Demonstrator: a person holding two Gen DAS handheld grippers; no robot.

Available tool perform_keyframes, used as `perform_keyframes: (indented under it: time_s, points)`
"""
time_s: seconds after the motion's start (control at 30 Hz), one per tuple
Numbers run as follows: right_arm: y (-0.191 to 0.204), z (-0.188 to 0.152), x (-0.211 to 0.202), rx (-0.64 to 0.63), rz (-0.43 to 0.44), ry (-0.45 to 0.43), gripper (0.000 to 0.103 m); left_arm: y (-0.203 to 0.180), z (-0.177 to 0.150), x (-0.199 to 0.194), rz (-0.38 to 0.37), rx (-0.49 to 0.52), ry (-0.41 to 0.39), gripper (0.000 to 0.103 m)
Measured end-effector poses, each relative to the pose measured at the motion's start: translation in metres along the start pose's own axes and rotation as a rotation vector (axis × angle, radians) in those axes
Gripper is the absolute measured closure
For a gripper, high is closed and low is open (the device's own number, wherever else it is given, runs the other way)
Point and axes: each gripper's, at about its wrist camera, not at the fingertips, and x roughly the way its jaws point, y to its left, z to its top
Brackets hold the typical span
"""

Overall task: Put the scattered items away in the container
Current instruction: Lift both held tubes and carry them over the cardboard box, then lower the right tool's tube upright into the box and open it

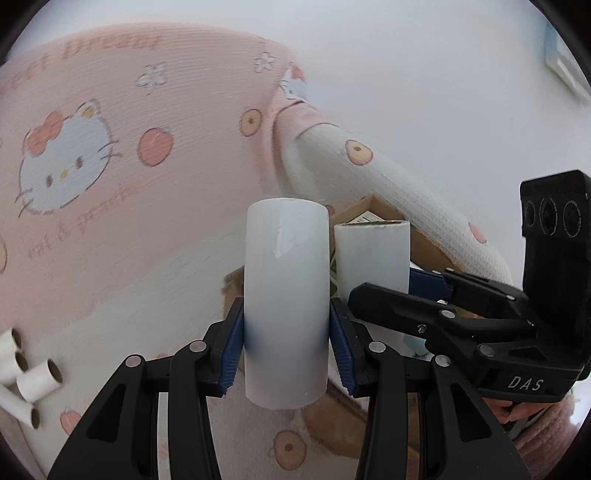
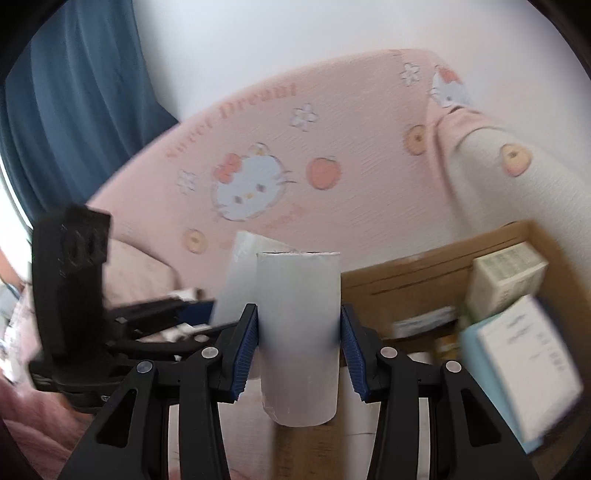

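Left gripper (image 1: 286,343) clamped an upright white tube (image 1: 286,295). Right gripper (image 2: 300,350) clamped a second tube (image 2: 299,339), near the cardboard box (image 2: 417,280). More tubes (image 1: 26,376) lay far left.

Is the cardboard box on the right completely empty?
No: in the right wrist view the cardboard box already holds several small packages, such as a pale carton and a light blue box.

A bedroom in a home

A pink bedspread (image 1: 122,155) printed with cartoon cats, flowers and peaches covers the bed, with a matching white bolster pillow (image 1: 406,192) lying on it. A blue curtain (image 2: 74,103) hangs beside a plain white wall (image 2: 295,33), and a cardboard box (image 2: 417,280) of household packets sits on the bed.
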Motion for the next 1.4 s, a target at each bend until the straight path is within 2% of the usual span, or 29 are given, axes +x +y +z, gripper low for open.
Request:
perform_keyframes:
  time_s: [0.03,0.07,0.3,0.4,0.57,0.63,0.8,0.97,1.07,1.13,1.3,1.4]
  points:
    - [-0.004,0.000,-0.001,0.003,-0.005,0.002,0.062,-0.004,0.002,0.004,-0.008,0.007,0.006,0.056]
    - [-0.017,0.004,-0.004,0.070,-0.043,-0.026,0.062,-0.008,0.004,0.007,-0.011,0.008,0.012,0.056]
    - [-0.046,0.003,-0.009,0.075,-0.155,-0.001,0.062,-0.019,0.009,0.019,-0.010,0.027,0.010,0.056]
    - [-0.052,0.002,0.000,0.050,-0.216,0.063,0.062,-0.016,0.012,0.020,-0.026,0.018,0.022,0.056]
    - [-0.052,0.003,0.033,-0.040,-0.282,0.242,0.062,-0.010,0.020,0.017,-0.047,0.035,0.021,0.056]
    - [-0.047,0.001,0.049,-0.102,-0.309,0.302,0.062,-0.006,0.022,0.018,-0.077,0.036,0.024,0.056]
    - [-0.044,-0.002,0.077,-0.177,-0.355,0.399,0.062,0.003,0.025,0.022,-0.107,0.017,0.029,0.056]
    - [-0.059,-0.003,0.105,-0.135,-0.400,0.516,0.062,0.020,0.026,0.021,-0.121,-0.023,0.024,0.056]
    - [-0.078,-0.004,0.120,-0.066,-0.467,0.588,0.062,0.025,0.024,0.013,-0.139,-0.018,0.008,0.056]
    - [-0.091,-0.006,0.127,-0.013,-0.480,0.633,0.062,0.030,0.024,0.007,-0.147,-0.026,-0.007,0.056]
    - [-0.100,-0.015,0.150,-0.083,-0.533,0.735,0.062,0.045,0.026,0.001,-0.177,-0.097,-0.029,0.056]
    - [-0.101,-0.019,0.162,-0.117,-0.547,0.767,0.062,0.051,0.028,-0.003,-0.185,-0.124,-0.044,0.056]
